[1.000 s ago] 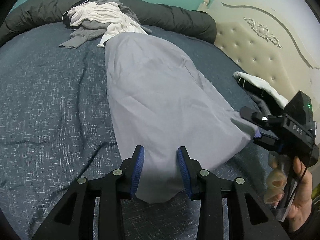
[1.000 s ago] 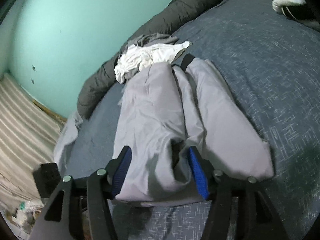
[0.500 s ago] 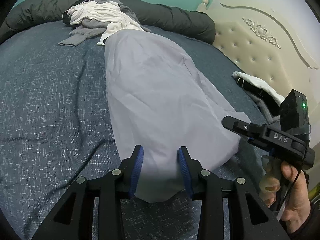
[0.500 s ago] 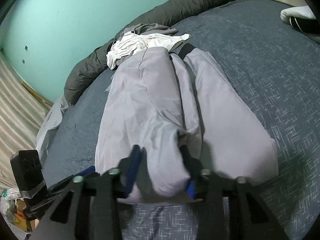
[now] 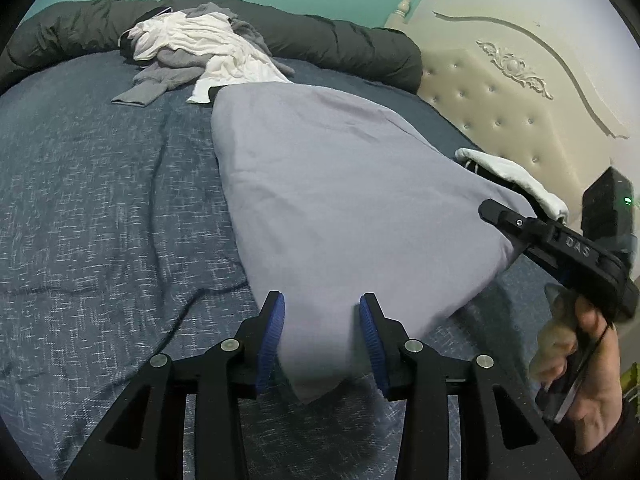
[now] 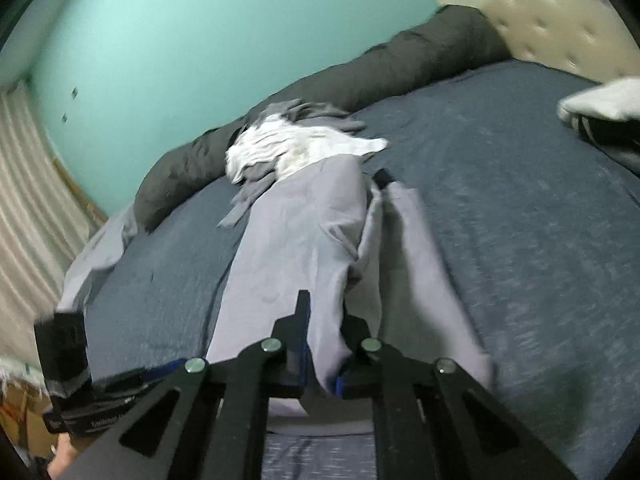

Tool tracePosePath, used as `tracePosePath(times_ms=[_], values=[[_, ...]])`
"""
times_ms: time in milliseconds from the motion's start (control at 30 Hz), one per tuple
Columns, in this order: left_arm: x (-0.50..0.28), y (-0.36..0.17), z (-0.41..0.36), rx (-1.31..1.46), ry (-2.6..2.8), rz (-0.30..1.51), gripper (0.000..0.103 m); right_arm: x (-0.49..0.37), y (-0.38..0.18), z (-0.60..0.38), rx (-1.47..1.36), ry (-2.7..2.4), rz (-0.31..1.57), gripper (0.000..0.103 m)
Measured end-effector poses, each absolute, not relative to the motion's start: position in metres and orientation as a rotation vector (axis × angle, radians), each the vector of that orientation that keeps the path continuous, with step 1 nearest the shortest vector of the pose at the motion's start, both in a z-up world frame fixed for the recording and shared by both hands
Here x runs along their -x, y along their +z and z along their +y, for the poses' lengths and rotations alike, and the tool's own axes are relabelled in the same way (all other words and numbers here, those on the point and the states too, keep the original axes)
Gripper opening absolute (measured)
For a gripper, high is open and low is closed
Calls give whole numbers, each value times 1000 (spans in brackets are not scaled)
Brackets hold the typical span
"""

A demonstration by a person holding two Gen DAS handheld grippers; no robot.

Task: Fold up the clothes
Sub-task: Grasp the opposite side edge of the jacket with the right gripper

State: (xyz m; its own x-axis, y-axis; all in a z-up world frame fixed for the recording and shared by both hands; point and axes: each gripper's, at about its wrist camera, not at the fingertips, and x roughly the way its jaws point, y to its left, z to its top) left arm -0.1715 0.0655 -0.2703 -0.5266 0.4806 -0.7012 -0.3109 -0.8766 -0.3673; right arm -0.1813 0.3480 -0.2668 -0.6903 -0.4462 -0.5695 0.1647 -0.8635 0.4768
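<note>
Left wrist view
- Garment: we see a long pale grey cloth garment (image 5: pixel 344 208) laid lengthwise on the dark blue flecked bedspread (image 5: pixel 100 208), its near corner reaching between our left gripper's pads.
- Left gripper (image 5: pixel 322 340): blue-padded black jaws part open and widening; cloth lies between them, and we see no pinch.
- Right gripper (image 5: pixel 496 214): seen from the side at the garment's right edge, carried by a hand (image 5: pixel 584 364); its jaw gap is hidden here.
- Background: a heap of white and grey clothes (image 5: pixel 200 52) sits at the garment's far end, before a rolled dark grey duvet (image 5: pixel 340 40); a cream tufted headboard (image 5: pixel 520 108) stands to the right.

Right wrist view
- Right gripper (image 6: pixel 324 344): jaws narrow and closing, pads pressing a bunched fold of the garment (image 6: pixel 304 240).
- Garment: folded lengthwise, running away toward the clothes heap (image 6: pixel 296 144).
- Picture: blurred.
</note>
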Motion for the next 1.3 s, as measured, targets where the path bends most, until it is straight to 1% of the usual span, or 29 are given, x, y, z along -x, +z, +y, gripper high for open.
tracePosePath(times_ms=[133, 200, 300, 400, 500, 600, 633, 700, 767, 867, 933, 1000, 1100, 1167, 1200, 1233, 1300], values=[[171, -280, 74, 1216, 2366, -248, 43, 191, -312, 367, -1206, -2502, -695, 8], [171, -286, 77, 1234, 2355, -239, 43, 189, -312, 368, -1209, -2521, -690, 8], [172, -289, 79, 1245, 2352, -234, 43, 188, -302, 364, -1177, -2564, -615, 8], [173, -293, 80, 1258, 2343, -228, 43, 191, -313, 372, -1198, -2537, -692, 9], [173, -295, 80, 1266, 2341, -219, 44, 190, -318, 380, -1205, -2525, -745, 13], [173, -296, 80, 1272, 2339, -217, 44, 186, -306, 386, -1192, -2588, -729, 15], [173, -297, 80, 1276, 2340, -211, 44, 183, -299, 389, -1187, -2614, -730, 20], [173, -297, 80, 1279, 2341, -210, 44, 180, -286, 392, -1162, -2643, -723, 20], [173, -298, 80, 1281, 2338, -217, 44, 176, -267, 390, -1118, -2675, -676, 20], [173, -300, 79, 1285, 2335, -224, 45, 175, -238, 370, -1074, -2676, -515, 20], [173, -300, 79, 1286, 2335, -226, 45, 180, -231, 351, -1086, -2639, -424, 20], [174, -299, 79, 1288, 2334, -226, 46, 190, -237, 327, -1155, -2571, -327, 20], [175, -300, 77, 1290, 2329, -236, 46, 204, -262, 300, -1278, -2508, -171, 19], [176, -299, 72, 1296, 2313, -268, 46, 213, -279, 299, -1355, -2507, -123, 18], [178, -297, 67, 1295, 2313, -287, 46, 217, -287, 302, -1393, -2509, -113, 16], [179, -295, 62, 1293, 2328, -298, 46, 220, -294, 306, -1426, -2511, -109, 9], [182, -292, 54, 1295, 2347, -310, 46, 225, -305, 317, -1471, -2511, -118, 4]])
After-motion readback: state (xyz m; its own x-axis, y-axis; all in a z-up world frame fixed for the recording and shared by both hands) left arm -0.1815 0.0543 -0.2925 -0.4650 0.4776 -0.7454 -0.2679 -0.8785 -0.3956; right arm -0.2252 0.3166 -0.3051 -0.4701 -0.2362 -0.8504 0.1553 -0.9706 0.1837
